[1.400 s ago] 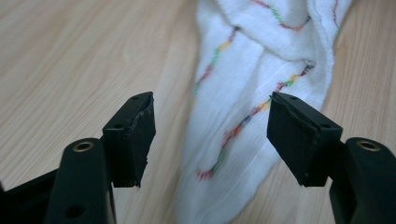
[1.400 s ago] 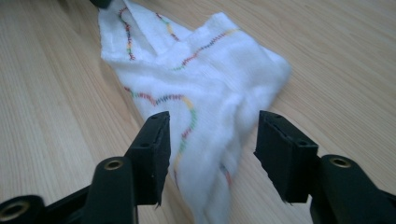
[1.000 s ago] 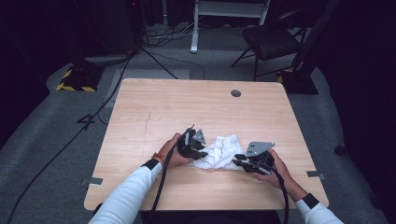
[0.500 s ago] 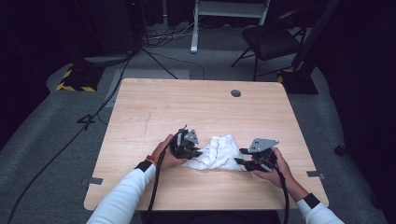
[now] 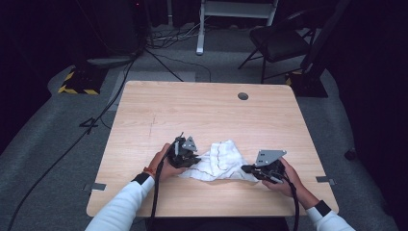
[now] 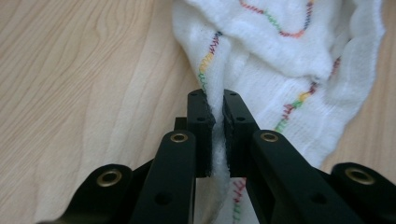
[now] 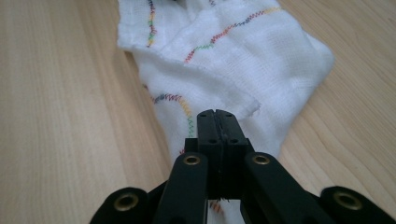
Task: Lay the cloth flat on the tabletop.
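A white cloth [image 5: 222,161] with multicoloured zigzag stitching lies crumpled on the wooden table [image 5: 202,110], near the front edge. My left gripper [image 5: 194,160] is at the cloth's left side. In the left gripper view its jaws are shut on a raised fold of the cloth [image 6: 280,60], which shows pinched between the left gripper [image 6: 218,112] pads. My right gripper [image 5: 246,168] is at the cloth's right corner. In the right gripper view the right gripper [image 7: 218,116] is shut on a thin edge of the cloth [image 7: 233,56], with fabric running under and between the jaws.
A round cable hole [image 5: 243,96] sits at the table's far right. Beyond the table are a dark chair [image 5: 279,41], a white stand [image 5: 235,14] and cables on the grey floor. Bare wood stretches behind the cloth.
The left gripper has shifted slightly left and toward the person, and the right one slightly right. The cloth is drawn out a little wider between them.
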The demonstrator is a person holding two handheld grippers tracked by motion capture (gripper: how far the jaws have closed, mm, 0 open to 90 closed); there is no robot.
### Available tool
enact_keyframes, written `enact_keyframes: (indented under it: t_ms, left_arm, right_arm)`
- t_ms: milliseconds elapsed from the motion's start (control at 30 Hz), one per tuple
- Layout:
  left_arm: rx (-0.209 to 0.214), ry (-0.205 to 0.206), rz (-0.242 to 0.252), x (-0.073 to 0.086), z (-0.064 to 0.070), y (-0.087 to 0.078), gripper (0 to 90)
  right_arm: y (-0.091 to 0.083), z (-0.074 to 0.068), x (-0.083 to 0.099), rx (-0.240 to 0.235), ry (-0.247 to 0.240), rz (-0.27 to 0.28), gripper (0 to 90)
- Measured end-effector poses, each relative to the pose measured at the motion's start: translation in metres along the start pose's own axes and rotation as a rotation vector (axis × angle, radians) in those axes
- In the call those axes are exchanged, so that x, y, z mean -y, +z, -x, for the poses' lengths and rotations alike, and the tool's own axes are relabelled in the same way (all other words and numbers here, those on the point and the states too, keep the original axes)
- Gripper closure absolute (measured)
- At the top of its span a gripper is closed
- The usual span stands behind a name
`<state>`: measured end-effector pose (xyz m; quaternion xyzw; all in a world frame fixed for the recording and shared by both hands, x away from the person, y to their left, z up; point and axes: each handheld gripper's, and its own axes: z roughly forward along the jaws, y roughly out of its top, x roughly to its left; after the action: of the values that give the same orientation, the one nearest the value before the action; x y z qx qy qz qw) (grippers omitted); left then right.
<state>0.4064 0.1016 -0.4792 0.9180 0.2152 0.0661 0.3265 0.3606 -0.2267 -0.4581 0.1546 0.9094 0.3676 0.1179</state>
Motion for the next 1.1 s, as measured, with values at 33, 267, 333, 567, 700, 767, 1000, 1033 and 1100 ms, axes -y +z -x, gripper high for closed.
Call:
enact_keyframes:
  t_ms: [33,267,333,567,700,767,1000,1033,1100]
  left_arm:
    - [0.001,-0.008,0.001,0.001,0.0,-0.001,83.6]
    - [-0.009,-0.053,0.009,0.013,0.001,-0.01,82.5]
    - [-0.015,-0.05,0.003,0.017,0.004,-0.012,82.6]
    - [-0.038,-0.075,-0.005,0.031,0.007,-0.021,79.2]
    - [-0.078,-0.129,0.012,0.035,0.004,-0.025,58.1]
    - [-0.076,-0.17,0.043,0.033,0.001,-0.024,49.0]
    - [-0.072,-0.088,0.031,0.016,0.004,-0.01,32.5]
    - [-0.072,-0.088,0.031,0.016,0.004,-0.01,31.7]
    - [-0.048,-0.076,0.055,0.005,0.0,-0.006,31.7]
  right_arm:
    - [-0.002,-0.001,0.002,-0.013,0.003,-0.001,90.0]
    - [-0.014,-0.018,0.022,-0.098,-0.016,-0.011,90.0]
    - [-0.015,-0.023,0.026,-0.115,-0.028,-0.024,90.0]
    - [-0.027,-0.024,0.037,-0.076,0.003,-0.01,79.3]
    - [-0.03,-0.018,0.034,-0.02,0.033,0.024,74.8]
    - [-0.025,-0.016,0.027,-0.002,0.032,0.036,73.0]
    - [0.006,-0.013,0.003,-0.011,0.0,0.03,69.9]
    - [0.011,-0.012,-0.002,-0.016,0.0,0.035,69.6]
    - [0.02,-0.011,-0.01,-0.027,-0.008,0.037,66.7]
